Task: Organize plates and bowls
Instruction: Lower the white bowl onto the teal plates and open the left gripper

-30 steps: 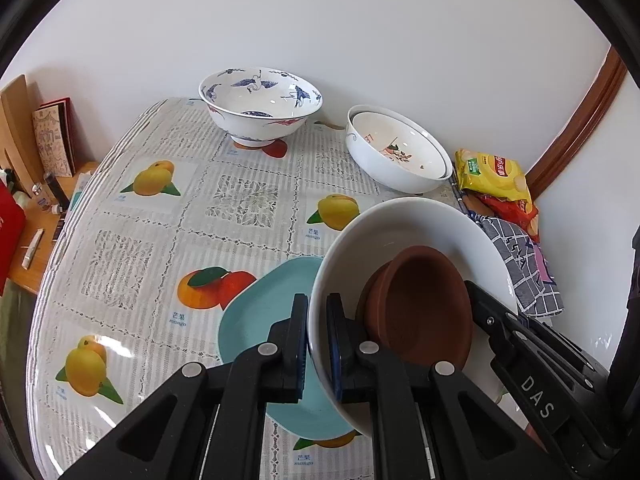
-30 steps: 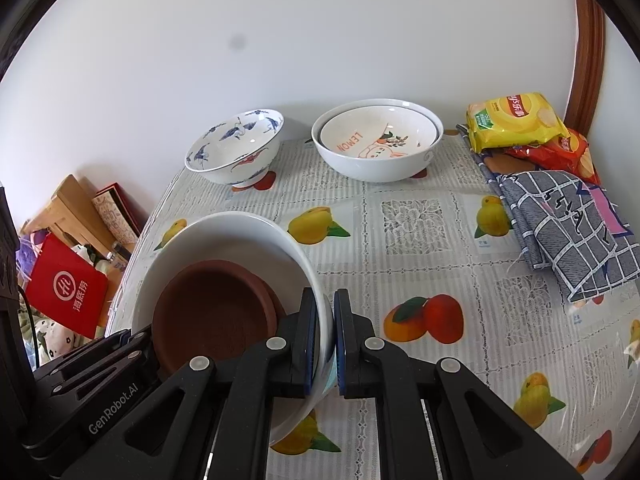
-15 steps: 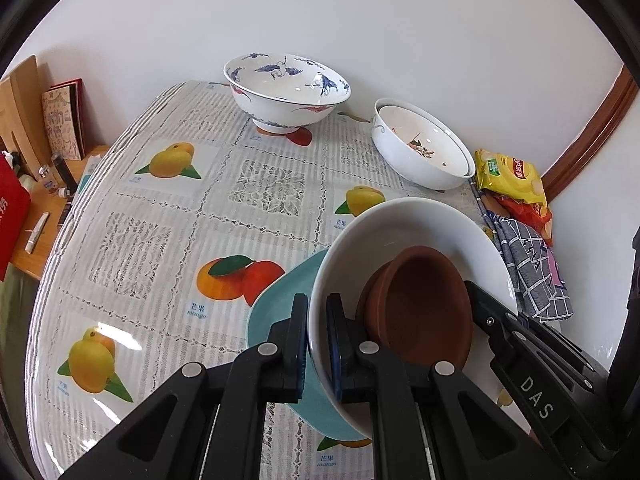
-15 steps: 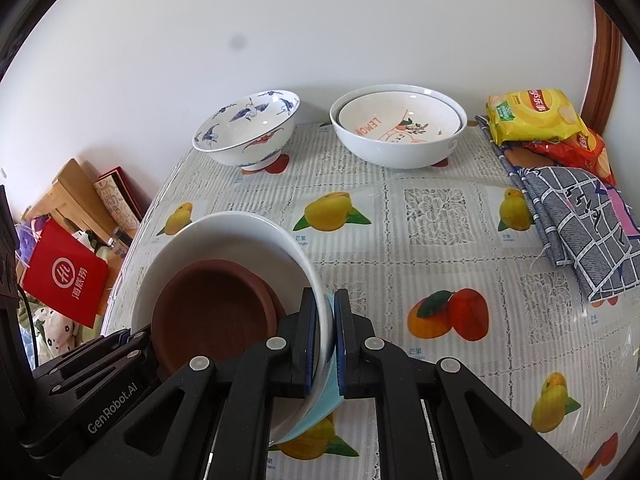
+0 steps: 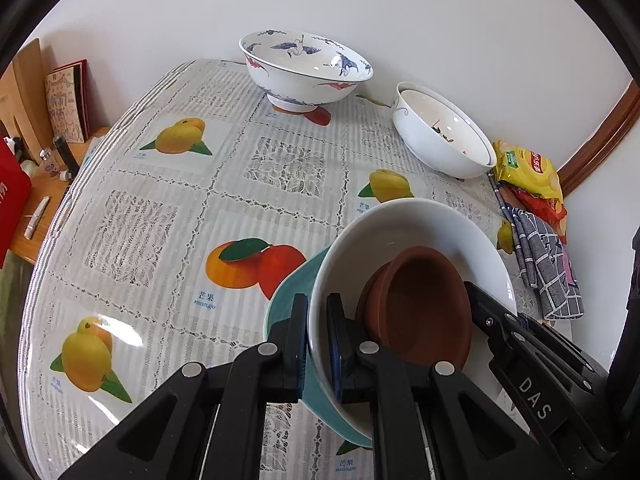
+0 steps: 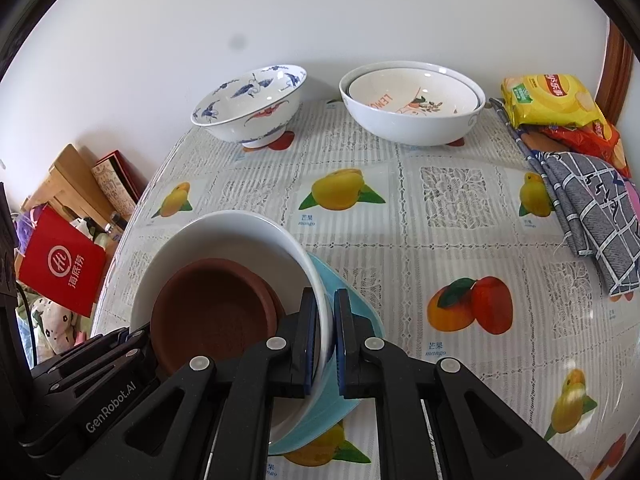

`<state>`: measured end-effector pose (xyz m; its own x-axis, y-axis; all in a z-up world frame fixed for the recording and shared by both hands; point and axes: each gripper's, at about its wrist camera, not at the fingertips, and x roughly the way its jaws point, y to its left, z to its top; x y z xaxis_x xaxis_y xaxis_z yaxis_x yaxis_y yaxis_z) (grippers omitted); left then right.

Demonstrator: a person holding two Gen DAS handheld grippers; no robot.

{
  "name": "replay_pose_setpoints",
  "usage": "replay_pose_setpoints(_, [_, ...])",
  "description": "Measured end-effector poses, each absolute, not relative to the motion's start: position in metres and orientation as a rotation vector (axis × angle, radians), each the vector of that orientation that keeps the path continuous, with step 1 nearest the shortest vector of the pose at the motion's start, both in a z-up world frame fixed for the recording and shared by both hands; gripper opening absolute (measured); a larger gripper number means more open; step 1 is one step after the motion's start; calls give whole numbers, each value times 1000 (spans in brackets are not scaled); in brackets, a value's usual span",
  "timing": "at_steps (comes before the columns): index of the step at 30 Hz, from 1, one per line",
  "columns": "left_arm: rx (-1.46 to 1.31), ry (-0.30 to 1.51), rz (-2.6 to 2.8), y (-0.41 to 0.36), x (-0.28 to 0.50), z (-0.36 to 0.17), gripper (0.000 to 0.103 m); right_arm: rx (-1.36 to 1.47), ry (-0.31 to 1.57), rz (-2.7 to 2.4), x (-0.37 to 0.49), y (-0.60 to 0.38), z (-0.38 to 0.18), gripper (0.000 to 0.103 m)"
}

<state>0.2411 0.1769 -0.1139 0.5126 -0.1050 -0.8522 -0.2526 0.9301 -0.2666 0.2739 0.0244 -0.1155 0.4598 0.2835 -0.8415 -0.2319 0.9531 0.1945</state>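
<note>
Left gripper (image 5: 317,344) and right gripper (image 6: 327,340) both pinch white plate (image 5: 404,224) rim; brown saucer (image 5: 424,300) inside, teal plate (image 6: 348,304) beneath.

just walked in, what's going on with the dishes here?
Both grippers are clamped on one stack: the left gripper and right gripper each pinch the rim of a white bowl from opposite sides. Brown saucers sit inside it, and a teal plate lies under it. The stack is over the fruit-print tablecloth. A crane-pattern bowl and nested white bowls stand by the wall.
</note>
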Motion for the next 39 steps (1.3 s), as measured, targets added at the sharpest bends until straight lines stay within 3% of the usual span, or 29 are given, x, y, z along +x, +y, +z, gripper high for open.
replay_pose_setpoints(14, [-378, 1076, 94, 179, 254, -139, 10, 45, 1097, 314, 285, 27, -145, 8])
replay_pose_setpoints(35, [-368, 1063, 39, 181, 250, -135, 13, 14, 1074, 320, 285, 26, -149, 11])
replay_pose_setpoints(39, [-359, 1051, 49, 183, 243, -128, 25, 13, 1085, 316, 283, 25, -148, 13])
